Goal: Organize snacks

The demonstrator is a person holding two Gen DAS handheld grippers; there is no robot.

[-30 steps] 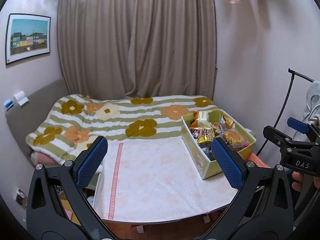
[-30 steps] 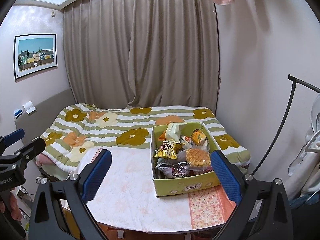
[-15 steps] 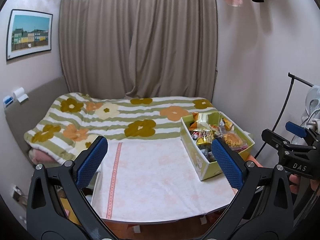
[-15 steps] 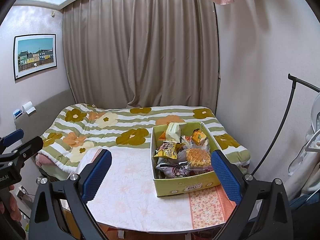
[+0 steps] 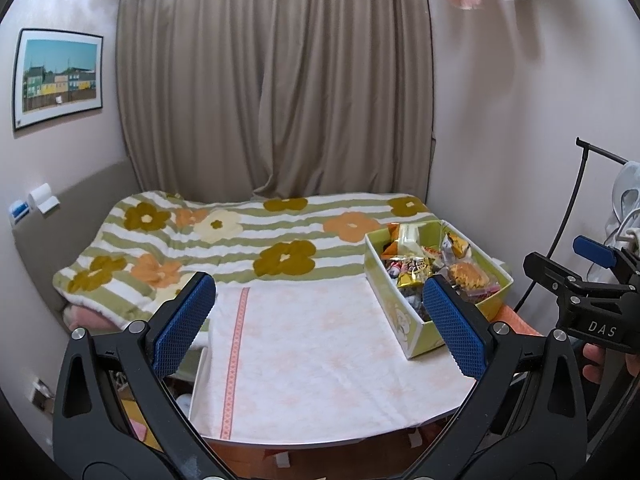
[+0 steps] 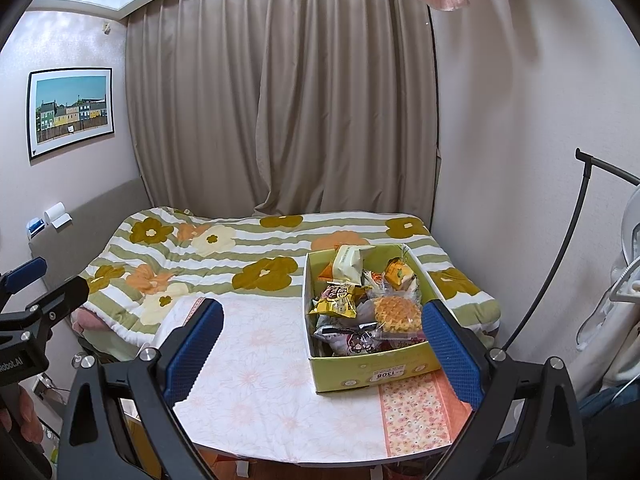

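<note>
At twelve o'clock beyond the table: bed with flowered striped blanket (image 6: 256, 256), curtain (image 6: 280, 92) behind. Table (image 6: 256, 396), white floral cloth, centre. Green snack box (image 6: 372, 372), at the table's two o'clock corner, packed with snacks: waffle packet (image 6: 398, 314), yellow chip bag (image 6: 334, 300), cream packet (image 6: 350, 264). Left gripper (image 5: 316, 328), fingers spread wide, empty, held above the table. Right gripper (image 6: 322, 354), fingers spread wide, empty, box at its one o'clock.
</note>
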